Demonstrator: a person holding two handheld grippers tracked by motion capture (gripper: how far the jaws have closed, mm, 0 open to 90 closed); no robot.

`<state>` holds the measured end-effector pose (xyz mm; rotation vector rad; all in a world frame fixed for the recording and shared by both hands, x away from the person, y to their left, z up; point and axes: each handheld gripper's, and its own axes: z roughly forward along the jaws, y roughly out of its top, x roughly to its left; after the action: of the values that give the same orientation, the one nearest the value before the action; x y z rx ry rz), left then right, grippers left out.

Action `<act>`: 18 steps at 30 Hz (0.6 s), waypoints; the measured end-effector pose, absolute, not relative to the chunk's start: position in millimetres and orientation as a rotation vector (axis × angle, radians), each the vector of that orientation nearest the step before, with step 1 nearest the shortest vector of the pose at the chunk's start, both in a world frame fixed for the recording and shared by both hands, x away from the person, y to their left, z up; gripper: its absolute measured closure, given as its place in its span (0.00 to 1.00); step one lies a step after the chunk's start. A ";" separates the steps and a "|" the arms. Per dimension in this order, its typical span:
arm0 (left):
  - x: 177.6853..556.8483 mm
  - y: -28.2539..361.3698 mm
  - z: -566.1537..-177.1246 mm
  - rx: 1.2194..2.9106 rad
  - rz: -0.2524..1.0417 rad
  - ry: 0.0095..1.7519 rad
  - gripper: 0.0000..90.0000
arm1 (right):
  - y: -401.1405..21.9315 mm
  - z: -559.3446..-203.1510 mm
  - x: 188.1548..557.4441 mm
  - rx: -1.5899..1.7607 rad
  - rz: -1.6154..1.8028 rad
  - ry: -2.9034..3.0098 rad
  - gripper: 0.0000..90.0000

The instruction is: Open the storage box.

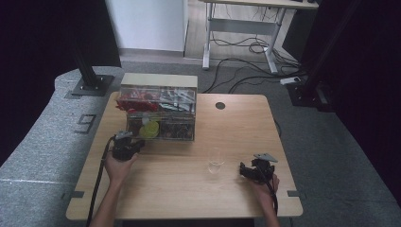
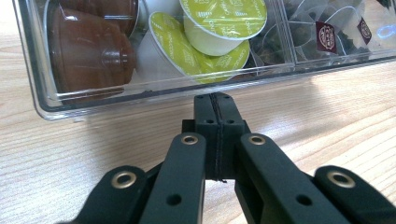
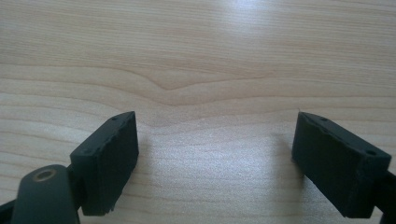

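Clear plastic box (image 1: 158, 113) of coffee pods sits just beyond the left gripper (image 2: 215, 100), whose jaws are clenched empty. Right of the box, near a glass (image 1: 216, 163), the right gripper (image 3: 215, 154) gapes over bare table (image 3: 196, 56).

Clear organizer box (image 1: 158, 113) at surface (image 1: 189, 198) rear. Left gripper (image 1: 126, 146) just before box; drinking glass (image 1: 216, 163) and right gripper (image 1: 255, 170) farther right.

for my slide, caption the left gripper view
Shut left gripper at a clear organizer of green-lidded capsules.
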<state>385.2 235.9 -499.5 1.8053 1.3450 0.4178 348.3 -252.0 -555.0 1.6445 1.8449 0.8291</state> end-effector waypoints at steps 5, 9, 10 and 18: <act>381.8 238.1 -493.6 1.769 0.429 1.330 1.00 | -252.0 -555.0 348.3 1.645 0.829 1.845 0.17; 380.8 239.6 -491.3 1.758 0.438 1.328 1.00 | -251.9 -555.0 348.2 1.646 0.829 1.845 0.17; 381.2 239.7 -491.8 1.758 0.435 1.330 1.00 | -252.0 -555.0 348.2 1.644 0.829 1.845 0.17; 379.7 239.0 -487.7 1.752 0.443 1.321 1.00 | -252.0 -555.0 348.2 1.645 0.829 1.845 0.17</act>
<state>379.7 239.0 -487.7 1.7522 1.3207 0.4430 348.2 -252.0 -555.0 1.6452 1.8451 0.8292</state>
